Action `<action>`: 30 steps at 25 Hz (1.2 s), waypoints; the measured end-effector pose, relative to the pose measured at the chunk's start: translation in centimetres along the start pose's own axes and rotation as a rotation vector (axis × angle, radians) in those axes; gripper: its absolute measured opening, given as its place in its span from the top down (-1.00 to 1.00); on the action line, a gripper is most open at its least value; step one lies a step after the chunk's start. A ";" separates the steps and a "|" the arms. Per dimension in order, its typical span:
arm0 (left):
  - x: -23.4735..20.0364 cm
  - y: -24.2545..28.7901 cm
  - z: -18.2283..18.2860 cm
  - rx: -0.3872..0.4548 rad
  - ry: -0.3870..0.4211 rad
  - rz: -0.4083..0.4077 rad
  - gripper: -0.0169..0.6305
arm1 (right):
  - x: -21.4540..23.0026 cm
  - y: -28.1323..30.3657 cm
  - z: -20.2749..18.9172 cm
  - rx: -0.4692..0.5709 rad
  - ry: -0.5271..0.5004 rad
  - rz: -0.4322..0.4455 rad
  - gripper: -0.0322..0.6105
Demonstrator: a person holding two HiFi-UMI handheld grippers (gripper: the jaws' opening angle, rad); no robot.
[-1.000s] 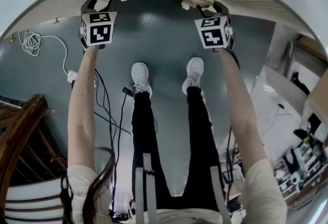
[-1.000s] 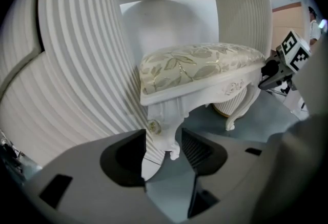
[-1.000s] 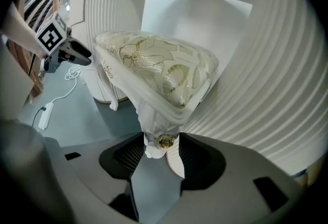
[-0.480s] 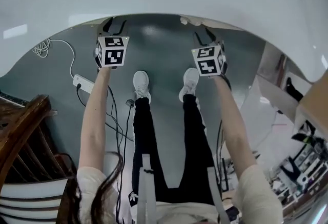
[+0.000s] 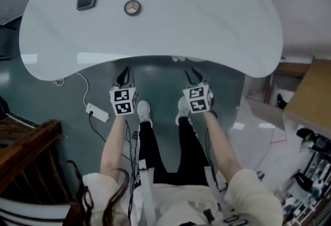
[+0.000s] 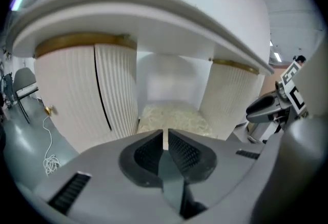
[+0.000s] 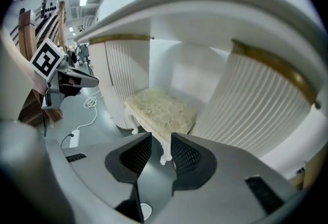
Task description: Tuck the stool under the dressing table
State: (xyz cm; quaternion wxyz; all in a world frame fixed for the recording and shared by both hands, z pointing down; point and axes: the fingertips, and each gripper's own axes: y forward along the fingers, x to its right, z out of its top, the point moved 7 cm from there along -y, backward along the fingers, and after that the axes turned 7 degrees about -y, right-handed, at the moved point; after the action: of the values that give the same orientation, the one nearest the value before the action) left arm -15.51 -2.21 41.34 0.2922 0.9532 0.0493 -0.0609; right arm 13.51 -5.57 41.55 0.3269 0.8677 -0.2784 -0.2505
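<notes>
The stool (image 6: 174,118), white-legged with a cream patterned cushion (image 7: 163,109), stands under the white dressing table (image 5: 155,28), between its two fluted pedestals (image 6: 82,89). In the head view the table top hides nearly all of it. My left gripper (image 5: 123,72) hangs in the air in front of the table, away from the stool. Its jaws have just been closing and stand together with only a thin slit, nothing between them (image 6: 165,138). My right gripper (image 5: 196,72) hangs beside it, also clear of the stool. Its jaws have just been closing too, with a visible gap and nothing in it (image 7: 161,148).
On the table top lie a dark square device (image 5: 86,0) and a round compact (image 5: 132,8). A white power strip (image 5: 97,112) and cables lie on the grey floor at left. A wooden chair (image 5: 26,157) stands at lower left and a cardboard box (image 5: 310,95) at right.
Both grippers have lifted up and back from the stool's near edge, and their jaws have narrowed. The head view has risen, so the table top now covers the stool.
</notes>
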 end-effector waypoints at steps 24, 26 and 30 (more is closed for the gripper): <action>14.5 -29.8 28.1 0.627 0.134 0.054 0.93 | 3.1 -32.8 24.5 0.684 0.019 -0.115 0.89; 14.4 -29.8 27.8 0.619 0.122 0.068 0.93 | 3.0 -33.0 24.6 0.703 0.024 -0.107 0.89; 14.6 -29.8 27.0 0.602 0.104 0.080 0.93 | 2.9 -33.1 24.1 0.706 0.034 -0.085 0.89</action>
State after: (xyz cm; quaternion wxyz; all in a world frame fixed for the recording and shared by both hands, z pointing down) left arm -7.26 8.00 0.64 -0.0040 0.9999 0.0062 -0.0122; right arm 11.29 3.21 1.49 0.0007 0.9420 -0.3058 -0.1380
